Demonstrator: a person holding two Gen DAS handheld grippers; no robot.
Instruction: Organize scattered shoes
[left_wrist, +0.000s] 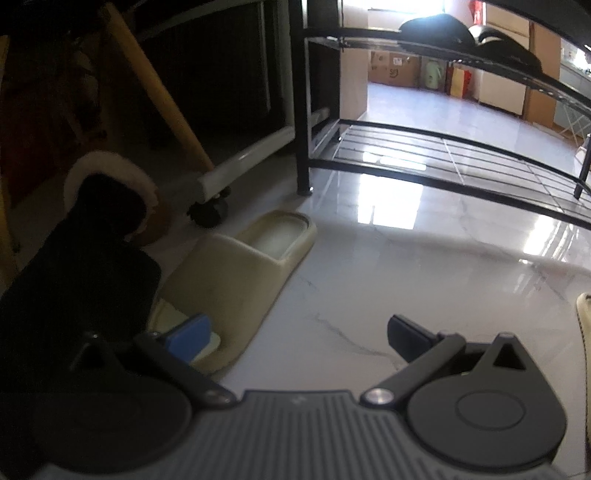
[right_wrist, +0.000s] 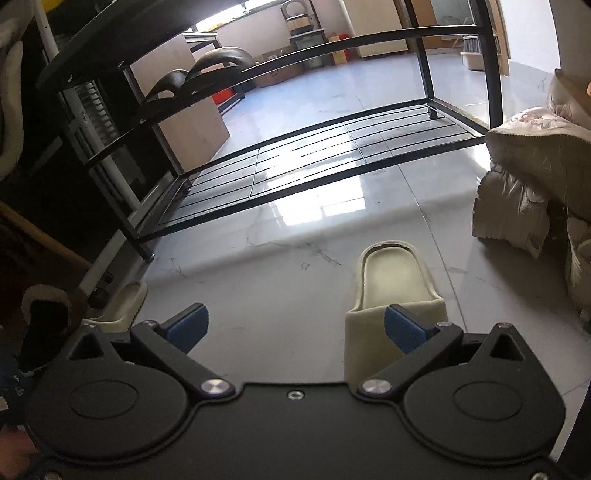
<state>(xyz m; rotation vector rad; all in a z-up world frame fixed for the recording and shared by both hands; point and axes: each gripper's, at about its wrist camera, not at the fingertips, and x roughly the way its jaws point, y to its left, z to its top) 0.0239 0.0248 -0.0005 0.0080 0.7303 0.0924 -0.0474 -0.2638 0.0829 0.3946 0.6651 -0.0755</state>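
Left wrist view: two cream slides are seen apart on a glossy marble floor before a black metal shoe rack, both grippers spread wide.

The left gripper is held low with its fingers wide apart, its blue pad at the toe end of the left cream slide, nothing pinched between them. Just left of that slide, a black fur-trimmed boot is seen beside a caster wheel. In the right wrist view, the right gripper is likewise spread, one blue pad overlapping the strap of the right cream slide, the other over bare floor. The shoe rack is seen beyond, its bottom shelf bare and dark shoes resting on an upper shelf. A crumpled quilt is seen at the right.
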